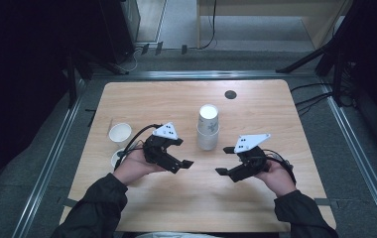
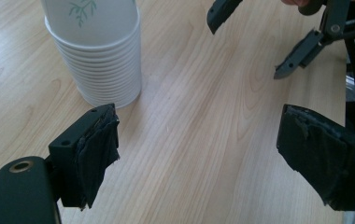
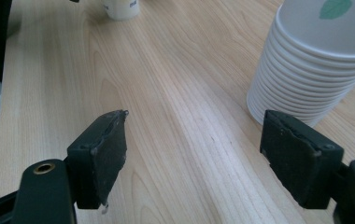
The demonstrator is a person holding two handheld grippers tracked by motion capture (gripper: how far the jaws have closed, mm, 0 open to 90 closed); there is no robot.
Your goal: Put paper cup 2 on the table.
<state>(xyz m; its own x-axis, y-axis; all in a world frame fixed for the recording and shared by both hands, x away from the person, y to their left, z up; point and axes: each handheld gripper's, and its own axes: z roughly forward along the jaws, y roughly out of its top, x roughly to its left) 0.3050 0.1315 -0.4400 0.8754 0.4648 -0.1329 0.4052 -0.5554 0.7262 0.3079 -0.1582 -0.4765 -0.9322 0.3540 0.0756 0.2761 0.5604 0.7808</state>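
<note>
A stack of white paper cups (image 1: 208,130) with a green leaf print stands upright at the middle of the wooden table (image 1: 176,99). My left gripper (image 1: 184,152) hovers just left of the stack and my right gripper (image 1: 222,160) just right of it, their jaws pointing toward each other. Both are open with nothing between the pads. In the left gripper view the stack (image 2: 98,60) sits ahead of the left gripper (image 2: 199,154), to its left, apart from the pads. In the right gripper view the stack (image 3: 315,65) stands close beyond the right-hand pad of the right gripper (image 3: 194,154).
Two single white cups stand at the table's left: one (image 1: 120,133) in the open, one (image 1: 117,157) partly behind my left hand. A black round cap (image 1: 230,94) sits near the far edge. A metal rail (image 1: 52,158) runs around the table.
</note>
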